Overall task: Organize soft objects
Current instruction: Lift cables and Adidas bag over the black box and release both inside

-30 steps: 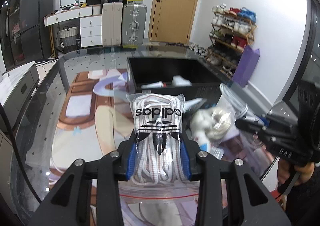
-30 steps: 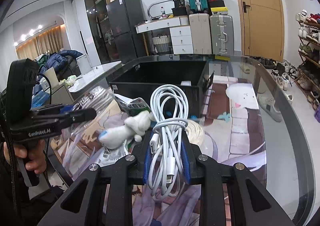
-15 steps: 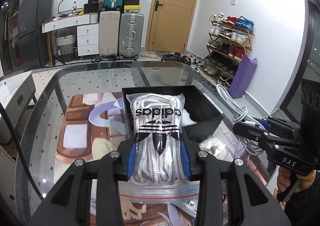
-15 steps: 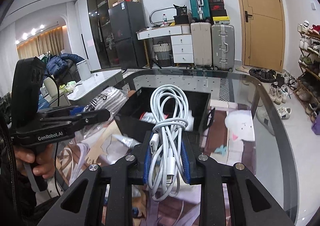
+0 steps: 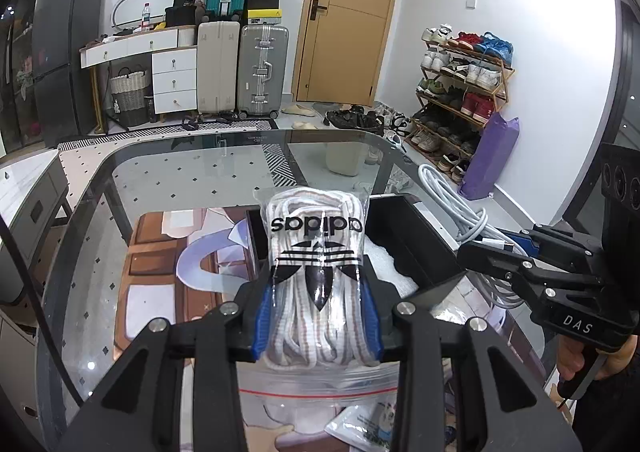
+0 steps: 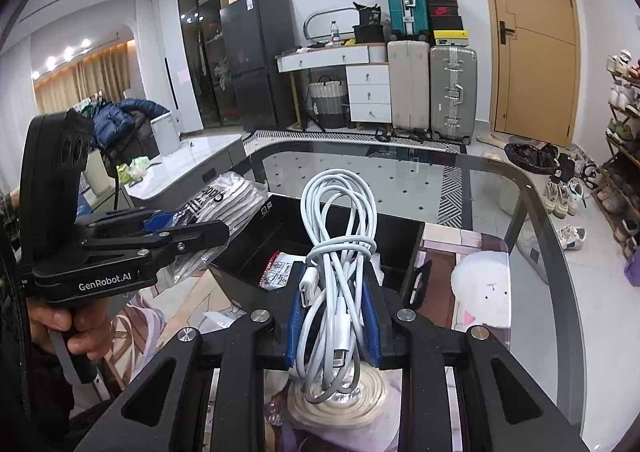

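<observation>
Left wrist: crinkly clear bag of corded laces (image 5: 318,272), black bin (image 5: 404,240) behind.

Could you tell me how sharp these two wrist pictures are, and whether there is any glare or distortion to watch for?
Left wrist: sharp, no motion blur; the bag of laces glints; strong fisheye bend and dark corners. Right wrist: equally sharp on the white cable; ceiling lights flare at upper left; the glass table shows reflections.

two wrist fisheyes – close, angled down, sharing black bin (image 5: 416,248)
</observation>
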The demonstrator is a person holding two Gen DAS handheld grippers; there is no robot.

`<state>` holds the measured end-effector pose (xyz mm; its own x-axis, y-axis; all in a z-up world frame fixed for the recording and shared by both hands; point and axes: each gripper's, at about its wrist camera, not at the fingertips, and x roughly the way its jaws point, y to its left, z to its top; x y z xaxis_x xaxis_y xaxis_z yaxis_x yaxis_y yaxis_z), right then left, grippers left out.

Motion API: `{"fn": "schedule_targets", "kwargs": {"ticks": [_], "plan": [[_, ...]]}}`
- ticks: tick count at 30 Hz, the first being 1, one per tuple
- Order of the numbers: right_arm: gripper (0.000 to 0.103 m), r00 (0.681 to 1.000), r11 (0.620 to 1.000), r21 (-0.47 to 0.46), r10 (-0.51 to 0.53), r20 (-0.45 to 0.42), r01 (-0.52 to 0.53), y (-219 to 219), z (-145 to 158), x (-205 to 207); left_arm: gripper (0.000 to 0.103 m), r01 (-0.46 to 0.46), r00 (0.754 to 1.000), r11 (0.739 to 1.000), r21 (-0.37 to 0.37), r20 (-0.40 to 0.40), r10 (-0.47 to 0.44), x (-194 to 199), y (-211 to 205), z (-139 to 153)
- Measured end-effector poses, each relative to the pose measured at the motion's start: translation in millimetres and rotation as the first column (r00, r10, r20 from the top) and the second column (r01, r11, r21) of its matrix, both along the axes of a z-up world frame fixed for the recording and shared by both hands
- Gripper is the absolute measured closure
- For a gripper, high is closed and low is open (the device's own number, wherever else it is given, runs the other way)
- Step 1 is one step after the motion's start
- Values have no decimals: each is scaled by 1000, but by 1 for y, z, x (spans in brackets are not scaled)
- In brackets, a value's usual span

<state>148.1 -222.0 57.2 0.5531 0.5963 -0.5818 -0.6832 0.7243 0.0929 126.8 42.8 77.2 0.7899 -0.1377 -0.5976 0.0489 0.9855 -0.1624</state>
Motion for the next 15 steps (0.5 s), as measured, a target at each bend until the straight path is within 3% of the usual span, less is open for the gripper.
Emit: {"fn": "schedule_targets", "kwargs": {"ticks": [15], "plan": [[78,998,998,-58,29,-51,-32,25,-10,42,67,5,999,1000,-13,-54,-5,41,-4,-16]]}}
